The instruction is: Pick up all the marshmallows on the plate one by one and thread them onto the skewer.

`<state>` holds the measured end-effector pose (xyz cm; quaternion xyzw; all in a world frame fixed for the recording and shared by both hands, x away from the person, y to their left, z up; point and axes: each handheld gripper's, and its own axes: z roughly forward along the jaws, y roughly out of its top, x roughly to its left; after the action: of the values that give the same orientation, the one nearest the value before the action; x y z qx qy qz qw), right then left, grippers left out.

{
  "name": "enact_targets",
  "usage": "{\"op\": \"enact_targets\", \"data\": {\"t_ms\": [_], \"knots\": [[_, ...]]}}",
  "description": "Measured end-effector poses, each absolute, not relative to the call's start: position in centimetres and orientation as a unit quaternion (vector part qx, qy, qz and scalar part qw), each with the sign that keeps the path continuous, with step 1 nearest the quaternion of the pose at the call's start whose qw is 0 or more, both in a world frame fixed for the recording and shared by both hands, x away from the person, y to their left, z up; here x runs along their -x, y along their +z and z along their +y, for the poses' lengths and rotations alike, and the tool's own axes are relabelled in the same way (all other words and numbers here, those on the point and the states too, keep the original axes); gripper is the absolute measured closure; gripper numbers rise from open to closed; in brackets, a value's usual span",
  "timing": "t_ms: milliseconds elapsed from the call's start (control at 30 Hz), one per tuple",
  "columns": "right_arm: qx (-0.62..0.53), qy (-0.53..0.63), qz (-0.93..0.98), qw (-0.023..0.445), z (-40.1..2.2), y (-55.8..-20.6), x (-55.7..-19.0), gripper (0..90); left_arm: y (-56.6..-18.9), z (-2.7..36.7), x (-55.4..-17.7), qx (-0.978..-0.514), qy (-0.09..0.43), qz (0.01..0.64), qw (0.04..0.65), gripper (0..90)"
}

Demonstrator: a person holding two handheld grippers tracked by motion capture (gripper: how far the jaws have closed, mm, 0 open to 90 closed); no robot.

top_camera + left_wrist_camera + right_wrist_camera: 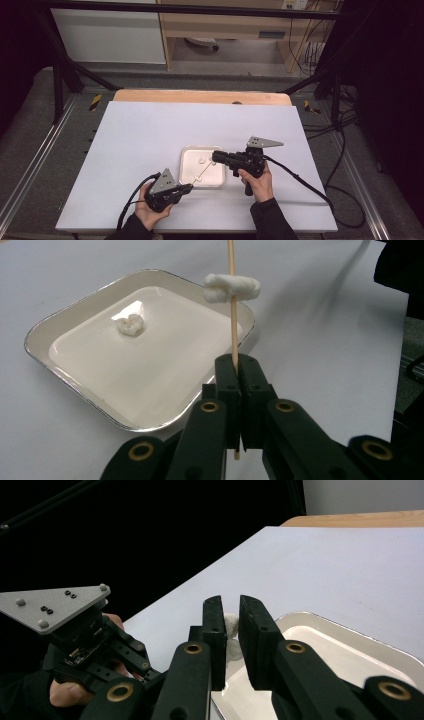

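A white table [150, 135] spans the middle. At 12 o'clock its wooden edge [200, 96] shows, beyond it a cabinet [225, 25]. At 3 o'clock, cables [345, 130] lie on the floor.

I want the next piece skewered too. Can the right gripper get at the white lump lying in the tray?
Probably yes: the lump lies alone in the open tray; the right gripper hovers over it, but seems to hold another piece.

The tray [65, 375] looks glossy and smooth, white with a shiny metal rim. The skewer [232, 330] is bare pale wood. The marshmallow [233, 288] on it looks soft and matt. The bench [140, 135] is matt white.
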<state>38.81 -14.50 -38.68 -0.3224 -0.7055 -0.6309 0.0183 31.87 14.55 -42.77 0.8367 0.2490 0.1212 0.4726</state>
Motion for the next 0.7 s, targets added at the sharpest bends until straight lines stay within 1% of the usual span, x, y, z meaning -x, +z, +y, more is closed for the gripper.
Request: {"op": "enact_targets", "data": {"t_ms": [300, 400, 500, 700], "knots": [[0.326, -0.635, -0.7, 0.013, -14.74, -38.36, -38.83, 82.2, -42.67, 14.62, -31.75, -0.835, 0.124, 0.242, 0.478, 88.8], [0.322, -0.636, -0.701, 0.019, -14.93, -38.2, -38.82, 85.3, -42.66, 14.64, -31.74, -0.835, 0.125, 0.241, 0.479, 88.9], [0.317, -0.633, -0.706, 0.015, -15.13, -38.02, -38.68, 87.2, -42.66, 14.58, -31.71, -0.834, 0.124, 0.239, 0.481, 88.9], [0.316, -0.634, -0.706, 0.011, -15.31, -37.86, -38.66, 87.8, -42.55, 14.67, -31.55, -0.832, 0.126, 0.229, 0.49, 88.9]]}}
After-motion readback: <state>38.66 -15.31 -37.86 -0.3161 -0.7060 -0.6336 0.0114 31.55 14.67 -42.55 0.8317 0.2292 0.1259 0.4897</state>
